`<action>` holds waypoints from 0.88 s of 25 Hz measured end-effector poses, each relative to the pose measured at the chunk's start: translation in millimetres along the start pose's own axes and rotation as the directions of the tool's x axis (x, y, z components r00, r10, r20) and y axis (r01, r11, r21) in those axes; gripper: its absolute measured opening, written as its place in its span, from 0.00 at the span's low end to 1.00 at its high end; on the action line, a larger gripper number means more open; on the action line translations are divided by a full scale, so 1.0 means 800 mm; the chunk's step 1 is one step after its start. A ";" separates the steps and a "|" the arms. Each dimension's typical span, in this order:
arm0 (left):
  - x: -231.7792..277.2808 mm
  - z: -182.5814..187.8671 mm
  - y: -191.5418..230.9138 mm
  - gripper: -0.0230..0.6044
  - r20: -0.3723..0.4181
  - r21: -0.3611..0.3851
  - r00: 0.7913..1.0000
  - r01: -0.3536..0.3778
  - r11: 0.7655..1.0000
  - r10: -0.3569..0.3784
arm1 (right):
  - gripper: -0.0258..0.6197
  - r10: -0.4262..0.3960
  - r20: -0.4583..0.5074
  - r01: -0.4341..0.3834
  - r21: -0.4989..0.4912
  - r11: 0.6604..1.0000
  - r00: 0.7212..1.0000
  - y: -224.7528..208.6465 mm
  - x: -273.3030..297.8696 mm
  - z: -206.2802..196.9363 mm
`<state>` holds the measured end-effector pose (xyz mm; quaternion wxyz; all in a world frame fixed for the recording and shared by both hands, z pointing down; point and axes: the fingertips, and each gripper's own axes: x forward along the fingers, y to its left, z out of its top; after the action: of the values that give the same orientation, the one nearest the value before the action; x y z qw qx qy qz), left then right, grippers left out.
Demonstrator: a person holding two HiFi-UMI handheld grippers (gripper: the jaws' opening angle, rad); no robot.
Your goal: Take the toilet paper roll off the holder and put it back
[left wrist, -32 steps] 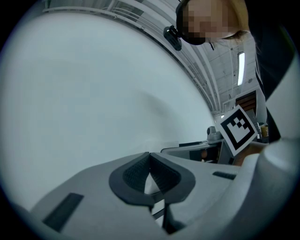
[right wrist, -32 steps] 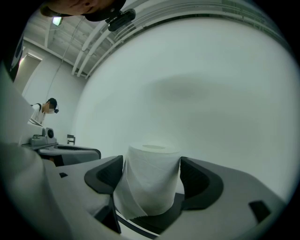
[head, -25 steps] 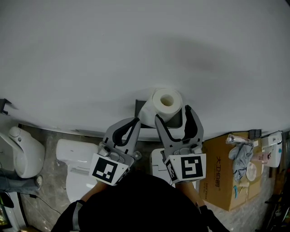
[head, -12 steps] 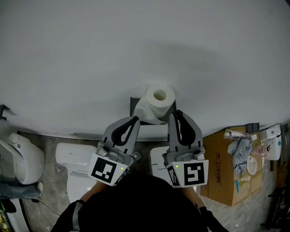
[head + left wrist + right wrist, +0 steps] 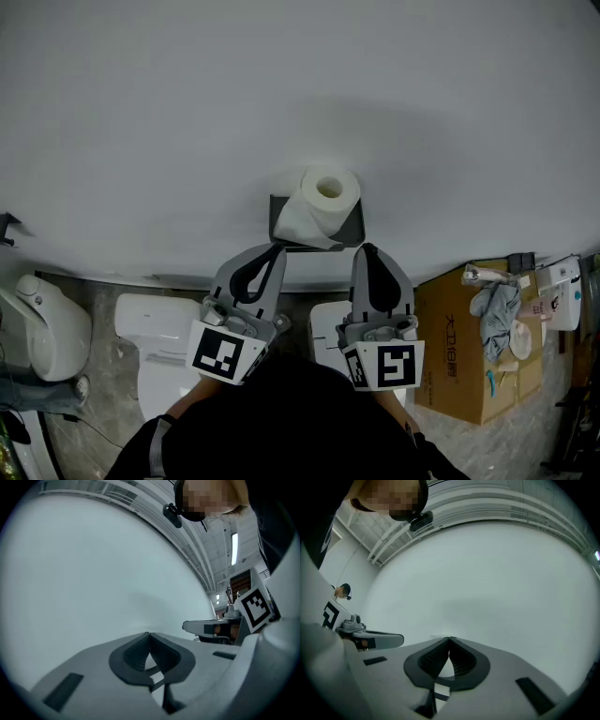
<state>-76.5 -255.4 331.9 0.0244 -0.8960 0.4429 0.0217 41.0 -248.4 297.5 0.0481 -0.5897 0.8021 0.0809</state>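
Plain white wall [image 5: 281,94]: fills everything beyond both sets of fingers; both gripper views show little else.
White ceramic toilet [image 5: 155,328] back behind and outboard of the L fingers, brown cardboard box [image 5: 459,347] w/ clutter on top outboard of the R fingers. Neither in play.
L gripper [image 5: 278,247]: jaws together, tips meeting, nothing between. R gripper [image 5: 367,248]: jaws closing, tips already touching, nothing between either. Both empty, side by side.
Dark boxy wall-mounted holder [image 5: 353,227]: just ahead of the fingertips, between the two pairs.
White toilet paper roll w/ hollow core [image 5: 325,199]: sits on the holder, ahead of and between both pairs of fingers, apart from both. Loose tail sheet [image 5: 298,225] droops on the side toward the L fingers.

Handling (judgement): light, soft, crushes easily; outer wraps slip and unwind, tail tears. Best hold prob. across the outer diameter, jaws wide, gentle squeeze, clear of the tail. Alt: one finger into the core.

Hidden: how the roll is carried (peg? shelf?) not visible, roll covers it. Holder's lower edge runs close to the gripper tips. Roll absent from both gripper views. Roll appears to be back in place, so task prob. at or near its end.
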 end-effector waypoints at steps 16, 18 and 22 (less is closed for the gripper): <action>-0.025 -0.030 0.008 0.05 -0.047 -0.002 0.997 -0.067 0.998 0.067 | 0.08 0.011 -0.042 -0.011 -0.014 1.000 0.999 0.022 -0.017 -0.052; -0.026 -0.029 0.007 0.05 -0.046 -0.001 0.997 -0.065 0.998 0.064 | 0.08 0.012 -0.037 -0.013 -0.022 1.000 0.999 0.021 -0.017 -0.049; -0.025 -0.029 0.007 0.05 -0.041 0.001 0.997 -0.062 0.998 0.062 | 0.07 0.015 -0.031 -0.016 -0.022 1.000 0.999 0.021 -0.017 -0.049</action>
<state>-92.5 -244.2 356.4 0.0143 -0.8820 0.4710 0.0040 29.5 -238.2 339.4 0.0287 -0.5851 0.8064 0.0813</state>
